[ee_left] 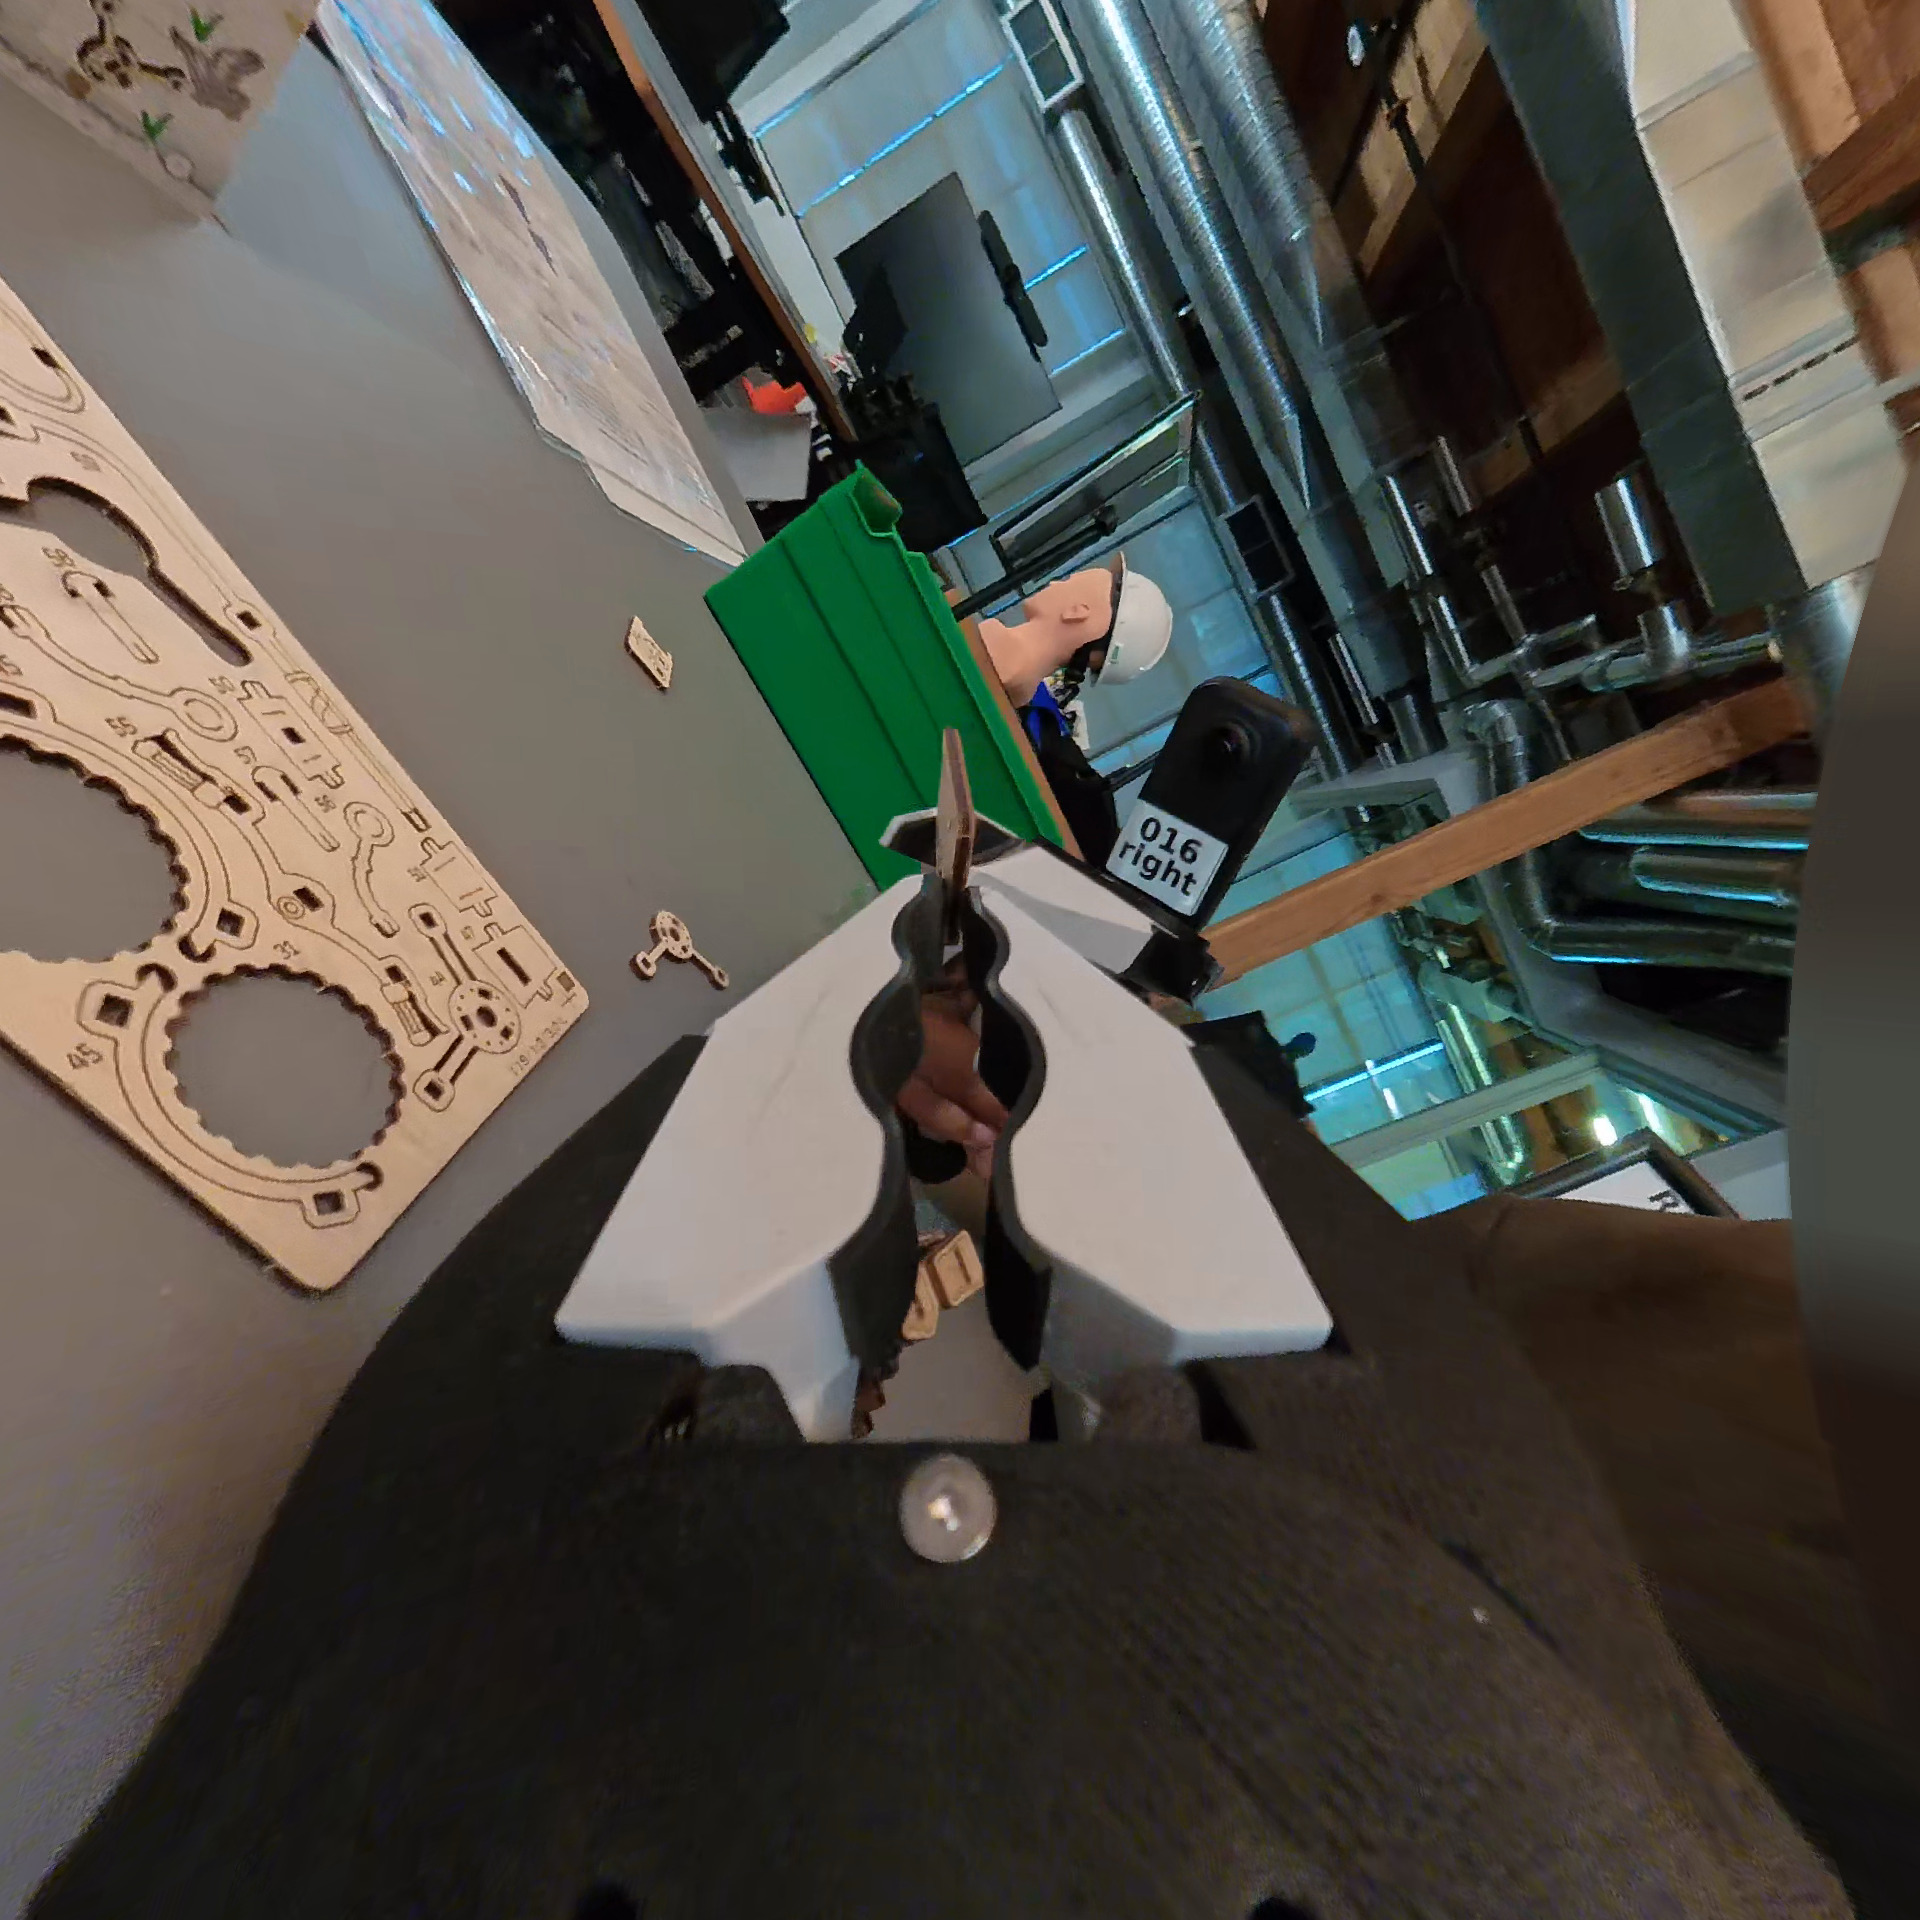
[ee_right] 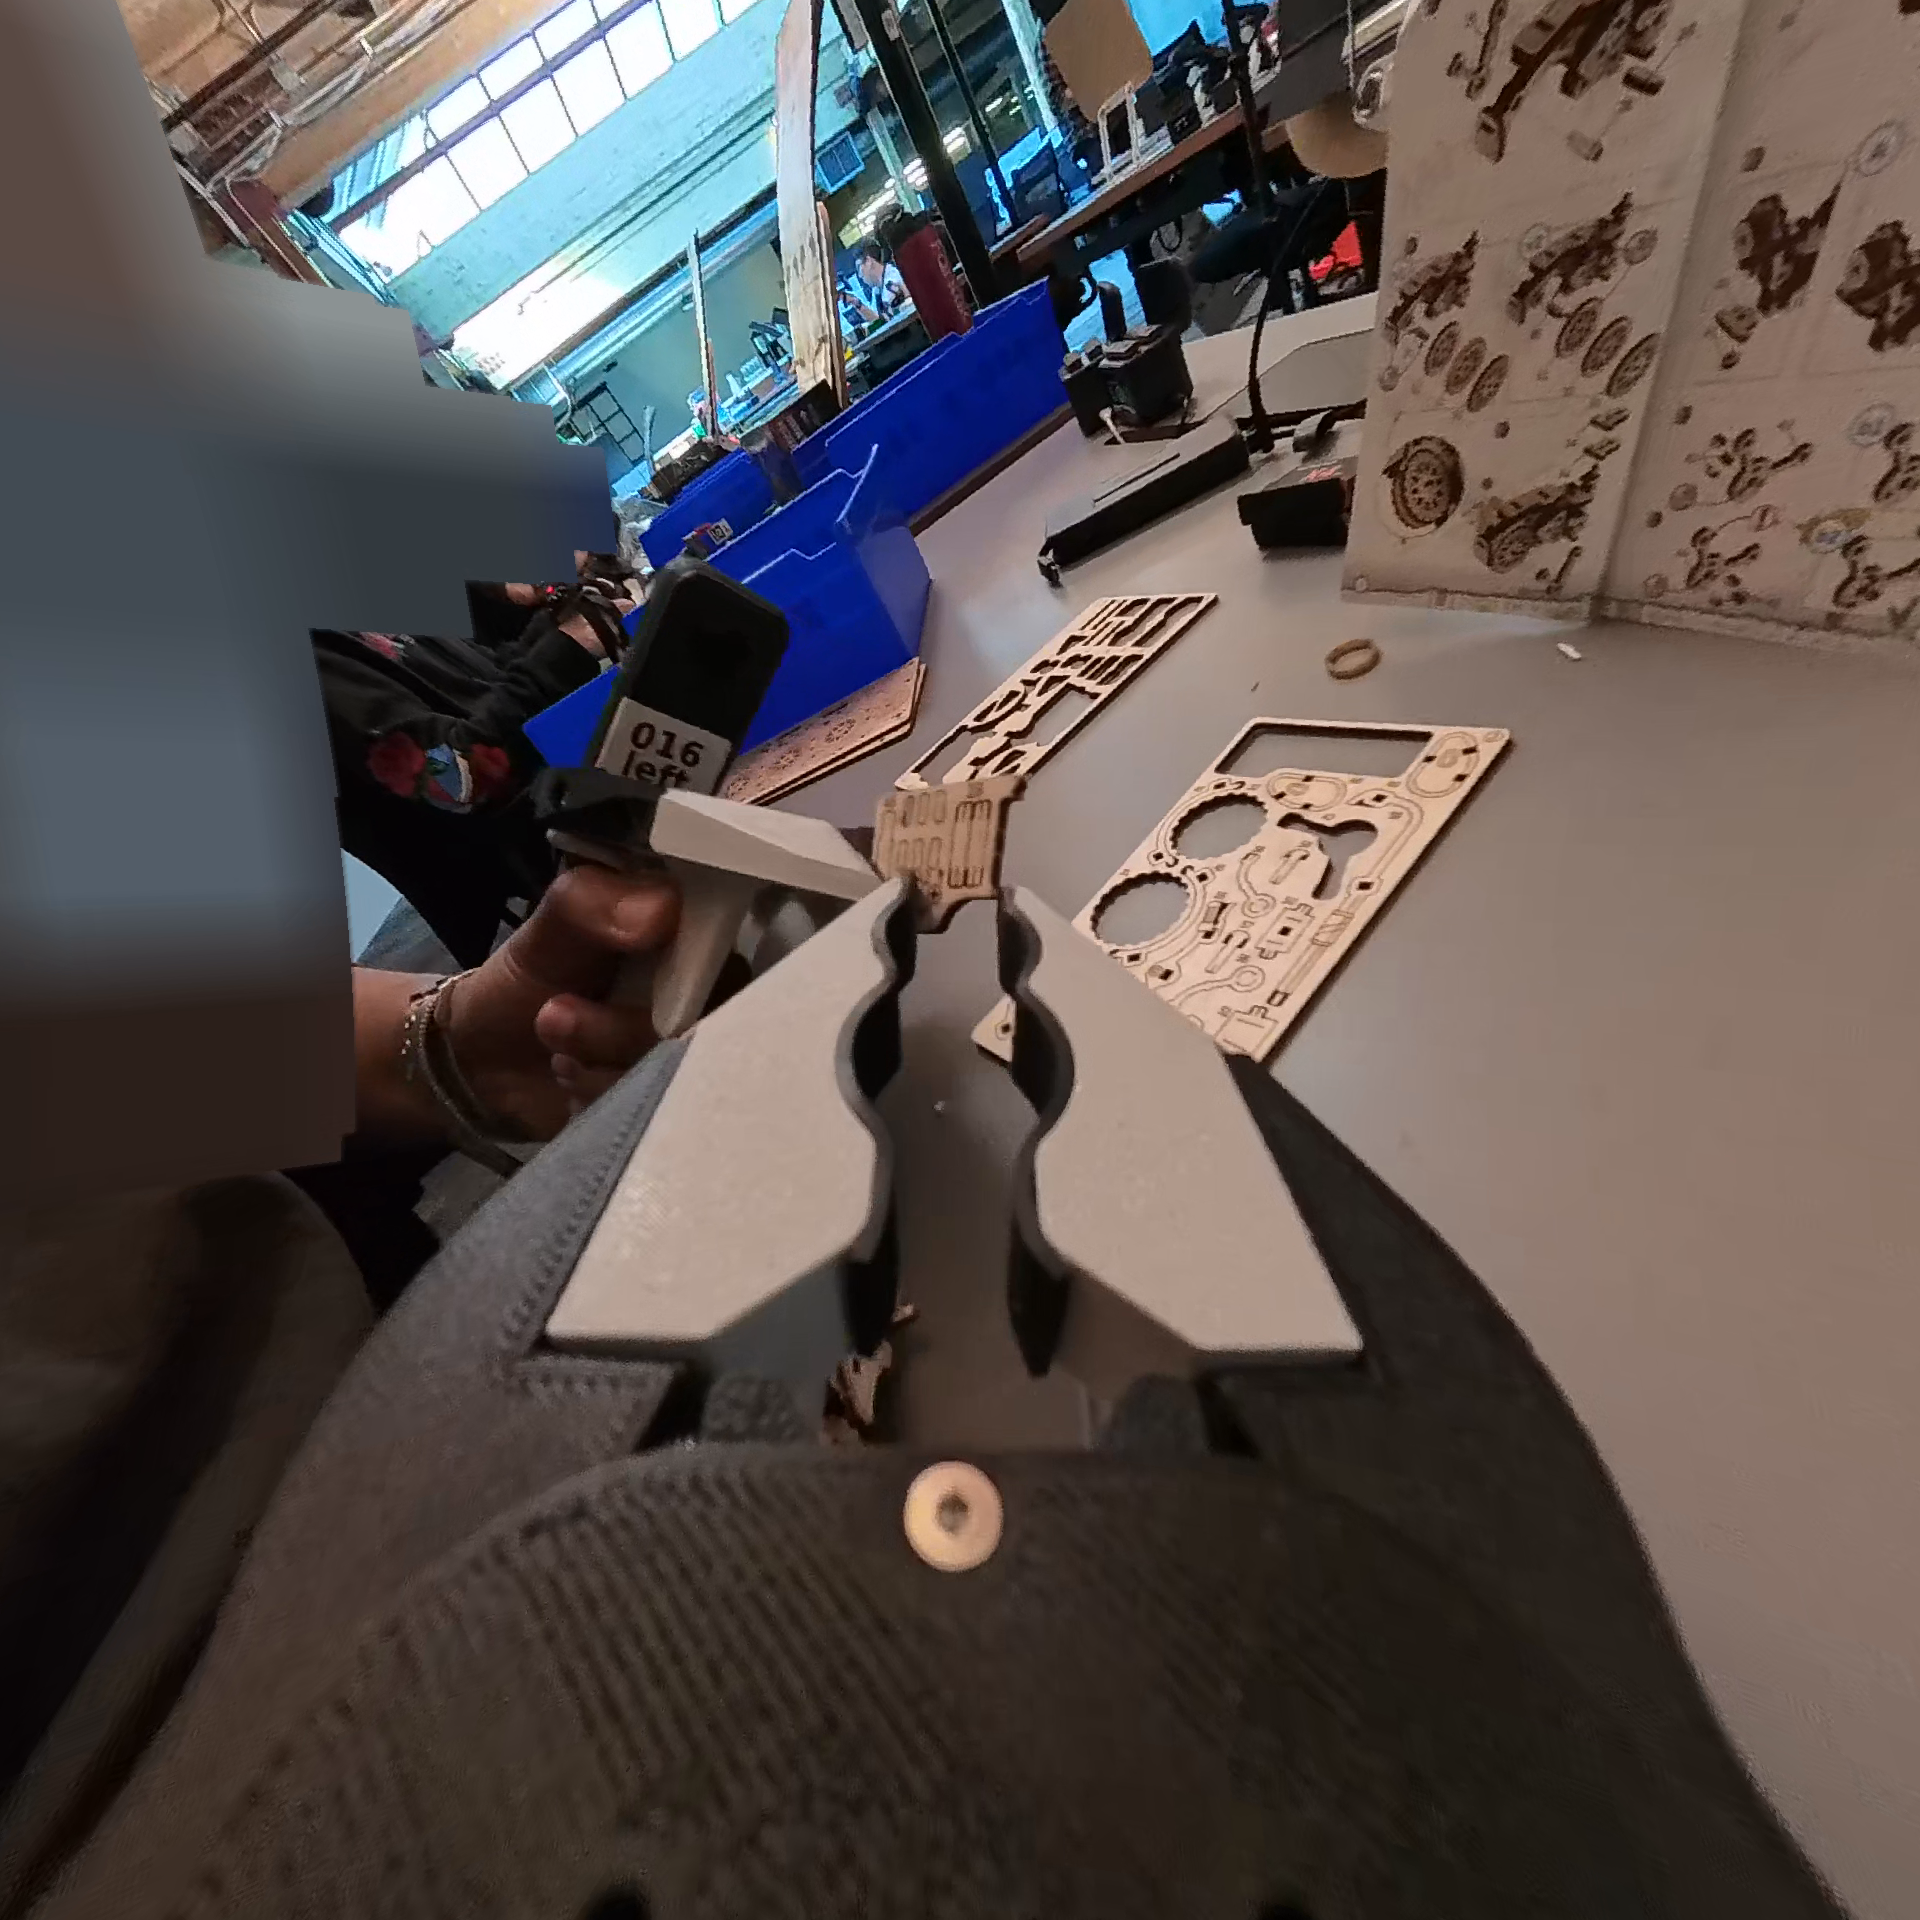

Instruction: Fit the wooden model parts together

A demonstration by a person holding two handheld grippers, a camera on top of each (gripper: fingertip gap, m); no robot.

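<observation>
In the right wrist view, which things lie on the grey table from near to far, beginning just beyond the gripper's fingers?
Punched-out wooden sheet with round toothed holes → narrower wooden sheet with long cut-outs → small wooden ring → black flat device → standing instruction sheet at the far right.

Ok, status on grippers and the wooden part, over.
Left hand-held gripper shut on wooden part. Right hand-held gripper open at its lower edge. Nothing blocking.

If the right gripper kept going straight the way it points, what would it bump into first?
Probably the small wooden piece right at its fingertips, which the left gripper pinches. The right gripper has its fingers apart around that piece's lower edge. Beyond it lies a wooden parts sheet on the grey table.
</observation>
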